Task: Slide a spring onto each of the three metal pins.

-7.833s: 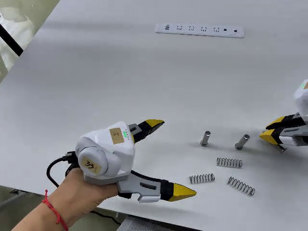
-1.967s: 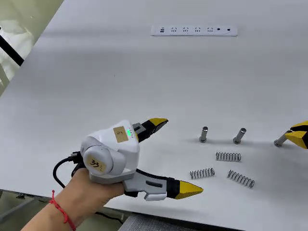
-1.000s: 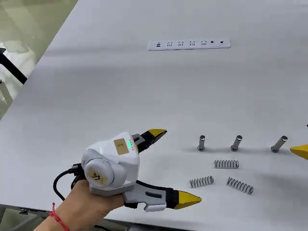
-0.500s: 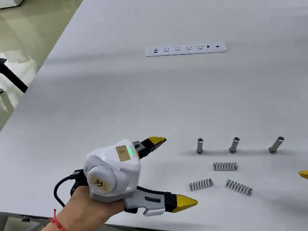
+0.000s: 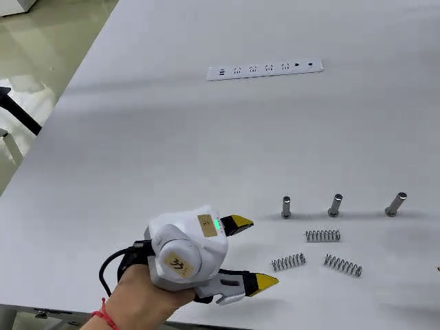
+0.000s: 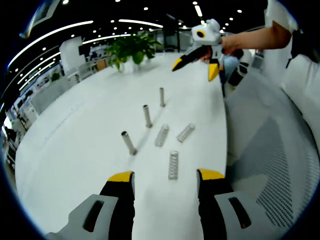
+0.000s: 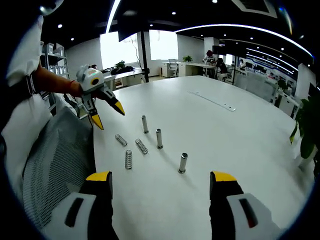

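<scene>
Three short metal pins stand in a row on the white table (image 5: 172,151): left pin (image 5: 286,206), middle pin (image 5: 335,204), right pin (image 5: 396,203). Three loose springs lie just in front of them (image 5: 322,236) (image 5: 288,262) (image 5: 342,265). My left gripper (image 5: 256,251) is open and empty, hovering left of the nearest spring; in its own view the jaws (image 6: 165,176) frame that spring (image 6: 173,164). My right gripper (image 7: 160,176) is open and empty, held back from the pins (image 7: 183,163), and appears raised in the left gripper view (image 6: 200,62).
A white power strip (image 5: 265,69) lies far back on the table. The table's front edge runs just below the left gripper and the springs. A potted plant (image 6: 132,47) stands at the table's far end in the left gripper view.
The right gripper let go of the third pin, which now stands, and drew off to the right. The left gripper moved right, closer to the springs, and turned.
</scene>
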A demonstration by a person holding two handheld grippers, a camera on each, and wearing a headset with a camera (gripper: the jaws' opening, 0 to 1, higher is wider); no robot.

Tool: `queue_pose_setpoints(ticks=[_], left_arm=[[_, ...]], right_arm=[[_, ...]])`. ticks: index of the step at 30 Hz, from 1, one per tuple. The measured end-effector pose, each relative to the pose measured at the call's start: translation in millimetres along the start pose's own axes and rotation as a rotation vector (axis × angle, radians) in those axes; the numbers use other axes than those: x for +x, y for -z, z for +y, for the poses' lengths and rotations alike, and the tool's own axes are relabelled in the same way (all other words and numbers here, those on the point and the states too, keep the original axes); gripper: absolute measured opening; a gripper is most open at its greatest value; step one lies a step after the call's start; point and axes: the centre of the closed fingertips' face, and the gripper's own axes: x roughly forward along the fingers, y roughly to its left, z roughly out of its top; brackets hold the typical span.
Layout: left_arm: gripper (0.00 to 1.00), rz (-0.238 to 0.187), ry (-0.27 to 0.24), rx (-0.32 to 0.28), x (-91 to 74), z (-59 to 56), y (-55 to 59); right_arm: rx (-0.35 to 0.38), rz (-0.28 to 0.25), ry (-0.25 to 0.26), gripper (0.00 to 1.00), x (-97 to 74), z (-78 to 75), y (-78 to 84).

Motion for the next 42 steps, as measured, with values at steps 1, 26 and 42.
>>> queue_pose_setpoints(ticks=[1, 26, 42], left_arm=[[0.49, 0.009, 0.004, 0.002, 1.8, -0.9, 0.7], [0.19, 0.215, 0.056, 0.026, 39.1, -10.9, 26.7], [0.13, 0.236, 0.058, 0.035, 42.3, -10.6, 28.4]], right_arm=[[-0.001, -0.001, -0.002, 0.82, 0.0, 0.7, 0.7], [0.017, -0.024, -0.017, 0.84, -1.8, 6.8, 6.4], [0.018, -0.022, -0.031, 0.86, -2.6, 8.8, 13.6]])
